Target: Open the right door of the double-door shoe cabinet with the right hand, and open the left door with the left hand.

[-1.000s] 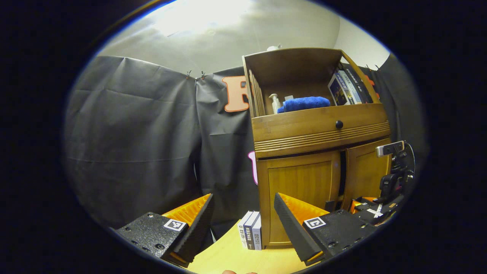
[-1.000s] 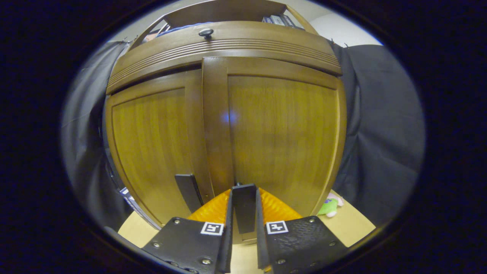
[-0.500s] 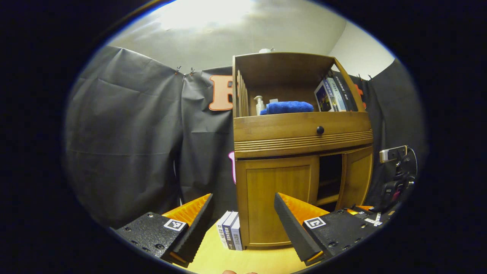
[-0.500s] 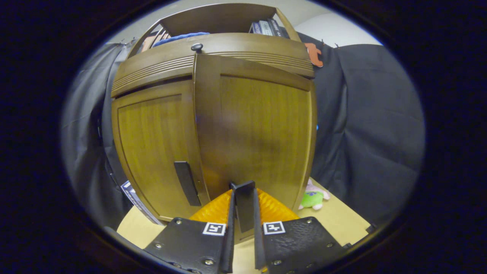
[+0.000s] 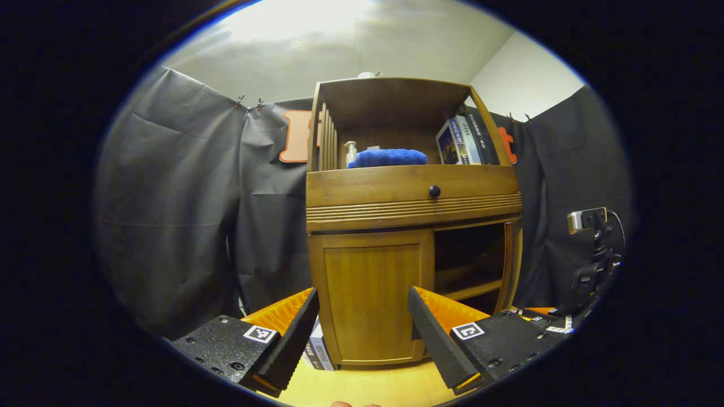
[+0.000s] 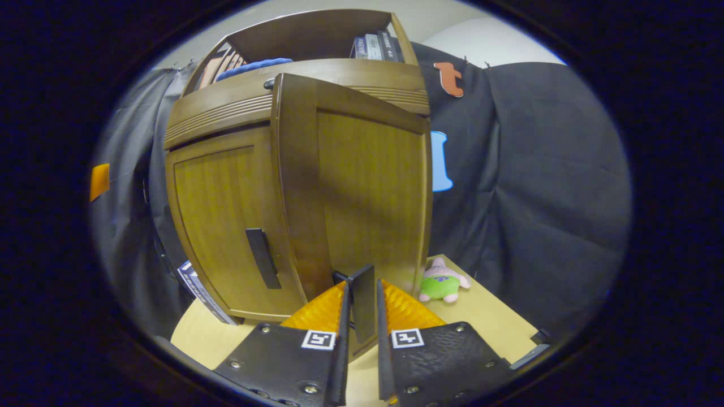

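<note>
The wooden shoe cabinet (image 5: 413, 198) stands on a light table. Its right door (image 6: 362, 181) is swung well open. My right gripper (image 6: 362, 301) is shut on that door's dark vertical handle (image 6: 362, 294) near the bottom. In the left gripper view the open right door (image 5: 512, 265) shows edge-on beside a dark interior with a shelf (image 5: 466, 291). The left door (image 5: 370, 294) is closed, and its dark handle (image 6: 262, 258) is free. My left gripper (image 5: 362, 294) is open, in front of the left door and some way off it.
Books (image 5: 317, 353) stand against the cabinet's left side. A blue towel (image 5: 387, 157), a bottle and more books (image 5: 458, 141) sit on the open top shelf above a drawer knob (image 5: 434, 191). A plush toy (image 6: 444, 281) lies right of the cabinet. A camera on a stand (image 5: 588, 220) is at far right.
The right gripper has pulled the right door from just ajar to wide open. The left gripper has turned toward the cabinet, so the left door now lies between its fingers.
</note>
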### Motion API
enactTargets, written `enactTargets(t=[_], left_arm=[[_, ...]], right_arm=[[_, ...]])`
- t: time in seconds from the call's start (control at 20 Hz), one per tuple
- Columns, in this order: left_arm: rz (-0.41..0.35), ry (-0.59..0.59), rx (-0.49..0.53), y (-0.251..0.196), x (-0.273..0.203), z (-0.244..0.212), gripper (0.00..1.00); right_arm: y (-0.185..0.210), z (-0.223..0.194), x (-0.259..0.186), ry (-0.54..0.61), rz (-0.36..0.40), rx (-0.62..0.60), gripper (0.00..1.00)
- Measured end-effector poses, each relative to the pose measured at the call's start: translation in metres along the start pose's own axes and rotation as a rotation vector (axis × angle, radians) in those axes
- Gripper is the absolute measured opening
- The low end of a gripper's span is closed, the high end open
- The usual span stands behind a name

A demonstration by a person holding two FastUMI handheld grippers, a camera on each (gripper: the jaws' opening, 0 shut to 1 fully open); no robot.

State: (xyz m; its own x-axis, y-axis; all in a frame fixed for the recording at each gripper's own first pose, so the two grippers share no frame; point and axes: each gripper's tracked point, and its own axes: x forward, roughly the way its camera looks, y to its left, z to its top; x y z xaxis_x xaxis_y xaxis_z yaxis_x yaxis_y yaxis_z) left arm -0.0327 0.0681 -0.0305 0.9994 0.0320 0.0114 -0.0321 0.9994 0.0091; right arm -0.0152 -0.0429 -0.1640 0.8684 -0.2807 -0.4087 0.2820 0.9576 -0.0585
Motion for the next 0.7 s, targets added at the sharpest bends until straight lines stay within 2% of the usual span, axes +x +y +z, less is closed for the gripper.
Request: enactTargets(t=[0.25, 0.4, 0.55, 0.7], left_arm=[[-0.077, -0.001, -0.026, -0.037, 0.005, -0.001, 0.99], [-0.113, 0.004, -0.031, -0.055, 0.005, -0.003, 0.99], [-0.135, 0.012, -0.031, -0.069, 0.003, -0.005, 0.99], [-0.146, 0.031, -0.030, -0.078, 0.001, -0.010, 0.99]], right_arm=[[-0.042, -0.001, -0.018, -0.015, -0.060, 0.031, 0.22], [-0.064, 0.000, -0.023, -0.024, -0.069, 0.056, 0.22], [-0.079, 0.007, -0.023, -0.046, -0.055, 0.081, 0.22], [-0.098, 0.004, -0.027, -0.052, -0.089, 0.063, 0.19]])
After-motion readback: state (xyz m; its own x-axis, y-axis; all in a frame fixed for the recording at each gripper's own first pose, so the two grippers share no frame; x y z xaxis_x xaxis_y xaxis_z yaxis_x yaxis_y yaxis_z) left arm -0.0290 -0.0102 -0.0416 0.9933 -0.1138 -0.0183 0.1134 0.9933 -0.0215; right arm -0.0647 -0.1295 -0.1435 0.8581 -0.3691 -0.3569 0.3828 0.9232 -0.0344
